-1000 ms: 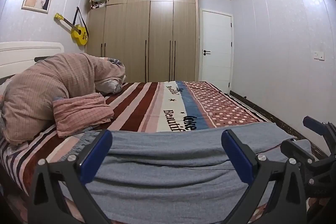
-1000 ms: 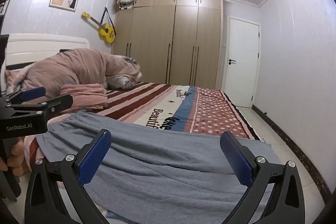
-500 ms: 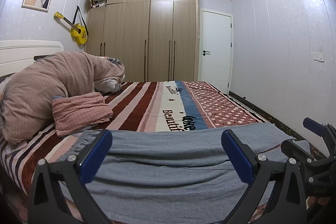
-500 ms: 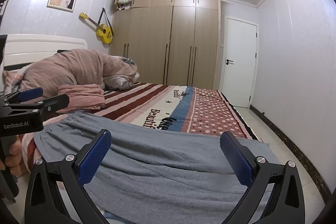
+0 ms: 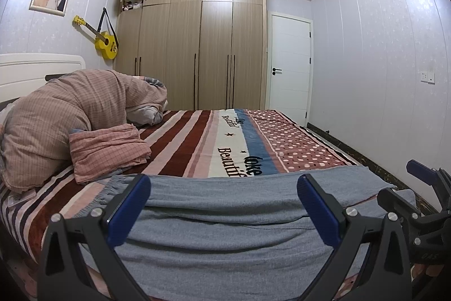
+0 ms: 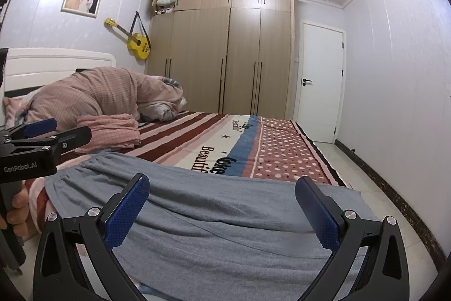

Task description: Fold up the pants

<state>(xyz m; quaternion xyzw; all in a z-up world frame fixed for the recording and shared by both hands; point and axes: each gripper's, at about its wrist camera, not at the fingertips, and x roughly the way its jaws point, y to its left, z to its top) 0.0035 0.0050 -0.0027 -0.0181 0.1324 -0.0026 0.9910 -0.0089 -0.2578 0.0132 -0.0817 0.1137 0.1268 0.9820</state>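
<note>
Grey pants [image 5: 225, 239] lie spread across the near edge of the bed, waistband to the left; they also show in the right wrist view [image 6: 225, 230]. My left gripper [image 5: 224, 210] is open and empty just above the pants. My right gripper [image 6: 222, 212] is open and empty above the pants' leg end. The right gripper also shows at the right edge of the left wrist view [image 5: 417, 196]. The left gripper also shows at the left edge of the right wrist view [image 6: 56, 130].
The bed carries a striped and dotted blanket [image 5: 225, 137]. A folded pink checked cloth [image 5: 107, 148] and a heaped pink duvet [image 5: 70, 109] lie at the head end. A wardrobe [image 5: 203, 47] and a white door [image 5: 290, 66] stand behind; tiled floor [image 6: 366, 174] lies to the right.
Both views have shifted slightly; the grippers have drifted a little over the pants. Both stay open and the pants have not moved.
</note>
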